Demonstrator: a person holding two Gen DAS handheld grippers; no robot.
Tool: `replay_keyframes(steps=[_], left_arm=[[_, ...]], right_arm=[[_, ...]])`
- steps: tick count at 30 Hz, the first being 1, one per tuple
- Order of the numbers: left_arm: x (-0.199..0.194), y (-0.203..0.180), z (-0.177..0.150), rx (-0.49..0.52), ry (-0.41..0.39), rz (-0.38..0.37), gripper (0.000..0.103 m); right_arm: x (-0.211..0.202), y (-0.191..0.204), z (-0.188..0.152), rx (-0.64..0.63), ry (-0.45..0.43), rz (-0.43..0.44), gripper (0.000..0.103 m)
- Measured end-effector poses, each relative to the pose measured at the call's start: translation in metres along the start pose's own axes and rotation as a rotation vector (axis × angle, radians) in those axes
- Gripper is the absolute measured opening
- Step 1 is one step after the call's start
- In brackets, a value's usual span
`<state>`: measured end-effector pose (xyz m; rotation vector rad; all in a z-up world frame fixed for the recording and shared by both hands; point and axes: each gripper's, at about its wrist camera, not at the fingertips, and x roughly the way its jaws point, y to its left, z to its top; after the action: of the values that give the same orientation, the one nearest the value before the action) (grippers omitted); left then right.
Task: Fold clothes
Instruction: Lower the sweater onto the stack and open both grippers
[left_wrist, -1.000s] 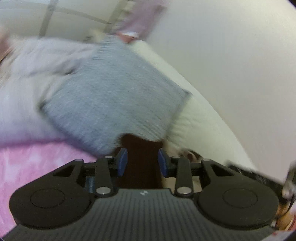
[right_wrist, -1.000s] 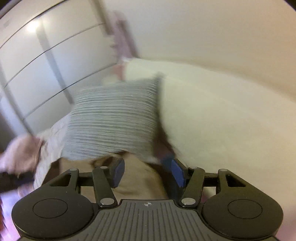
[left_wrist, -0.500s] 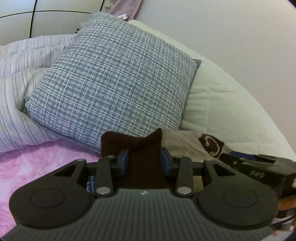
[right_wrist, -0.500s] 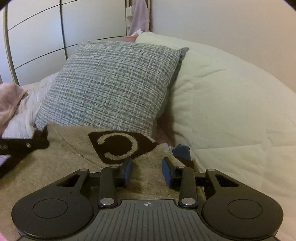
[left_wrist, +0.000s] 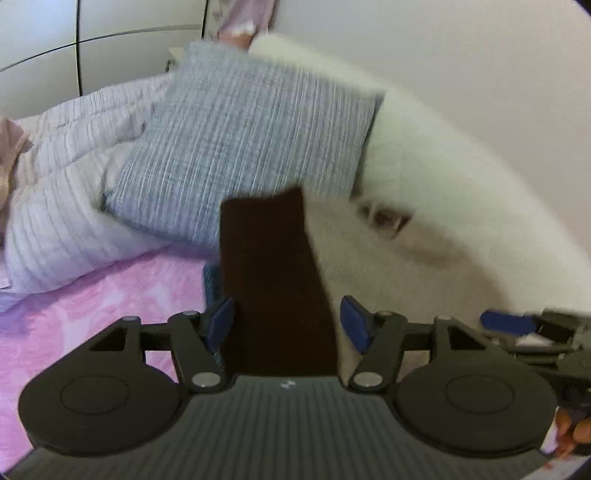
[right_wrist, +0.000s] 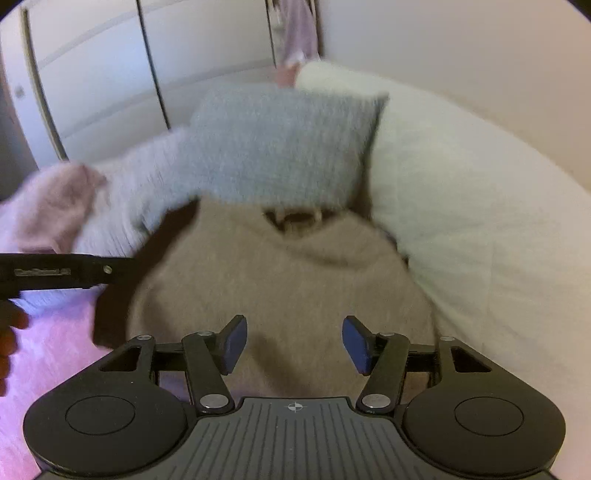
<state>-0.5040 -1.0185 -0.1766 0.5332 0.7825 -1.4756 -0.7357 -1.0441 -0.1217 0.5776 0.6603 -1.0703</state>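
A tan knitted sweater with a dark brown sleeve lies on the bed, its collar up against the pillow. In the left wrist view my left gripper straddles the brown sleeve. Its jaws are opening, and the right pad stands clear of the cloth. My right gripper hovers over the sweater's tan body with its jaws opening too, and no fold is pinched between the blue pads. A blue pad of the right gripper shows at the right edge of the left wrist view. Both views are motion-blurred.
A grey woven pillow leans behind the sweater, with a white quilted duvet to its right. A striped pale blanket and a pink garment lie to the left. A pink sheet covers the bed. White wardrobe doors stand behind.
Both grippers have let go of the sweater: their jaws went from pinched on the cloth to wide apart. Both have drawn back, and the sweater lies flat on the bed.
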Motion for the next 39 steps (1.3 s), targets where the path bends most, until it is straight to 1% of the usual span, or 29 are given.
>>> replay_keyframes(steps=[1, 3, 5, 6, 8, 9, 11, 14, 17, 21, 22, 23, 24, 27, 30, 33, 37, 39], left_arm=[[0.004, -0.001, -0.003, 0.003, 0.010, 0.008, 0.069], [0.014, 0.002, -0.005, -0.023, 0.029, 0.018, 0.075], [0.012, 0.006, -0.003, -0.051, 0.029, 0.018, 0.075], [0.009, 0.006, -0.002, -0.047, 0.032, 0.023, 0.075], [0.001, 0.004, 0.000, -0.021, 0.039, 0.036, 0.074], [-0.005, 0.002, 0.001, -0.007, 0.043, 0.042, 0.072], [-0.020, -0.001, 0.002, 0.016, 0.048, 0.054, 0.072], [-0.041, -0.004, 0.001, 0.031, 0.057, 0.050, 0.073], [-0.067, -0.006, -0.003, 0.040, 0.073, 0.029, 0.074], [-0.103, -0.012, -0.014, 0.064, 0.071, 0.026, 0.079], [-0.113, -0.014, -0.018, 0.072, 0.064, 0.031, 0.085], [-0.122, -0.016, -0.021, 0.077, 0.061, 0.036, 0.089], [-0.131, -0.018, -0.024, 0.083, 0.052, 0.032, 0.090], [-0.156, -0.022, -0.035, 0.087, 0.038, 0.028, 0.092], [-0.179, -0.023, -0.048, 0.072, 0.029, -0.013, 0.093], [-0.201, -0.025, -0.059, 0.074, 0.013, -0.023, 0.093], [-0.224, -0.032, -0.070, 0.087, 0.021, 0.018, 0.093], [-0.232, -0.036, -0.075, 0.100, 0.024, 0.025, 0.093]], right_arm=[[0.008, 0.000, -0.003, 0.001, 0.018, -0.014, 0.055], [0.027, 0.002, -0.008, -0.022, 0.062, -0.029, 0.055], [0.027, 0.006, -0.011, -0.054, 0.054, -0.047, 0.055], [0.026, 0.007, -0.008, -0.054, 0.056, -0.046, 0.055], [0.019, 0.004, -0.003, -0.016, 0.066, -0.031, 0.055], [0.017, 0.000, -0.002, 0.010, 0.067, -0.022, 0.055], [0.002, -0.007, -0.001, 0.069, 0.060, -0.001, 0.055], [-0.027, -0.016, -0.003, 0.128, 0.047, 0.025, 0.057], [-0.056, -0.013, -0.007, 0.161, 0.050, 0.048, 0.062], [-0.094, -0.001, -0.017, 0.161, 0.051, 0.070, 0.067], [-0.100, 0.002, -0.019, 0.158, 0.052, 0.073, 0.067], [-0.110, 0.007, -0.021, 0.154, 0.053, 0.070, 0.068], [-0.115, 0.011, -0.022, 0.151, 0.056, 0.061, 0.068], [-0.134, 0.023, -0.027, 0.133, 0.073, 0.045, 0.068], [-0.156, 0.033, -0.032, 0.139, 0.060, 0.062, 0.068], [-0.178, 0.040, -0.040, 0.156, 0.048, 0.054, 0.068], [-0.206, 0.052, -0.053, 0.147, 0.049, 0.044, 0.069], [-0.218, 0.056, -0.061, 0.149, 0.049, 0.034, 0.069]])
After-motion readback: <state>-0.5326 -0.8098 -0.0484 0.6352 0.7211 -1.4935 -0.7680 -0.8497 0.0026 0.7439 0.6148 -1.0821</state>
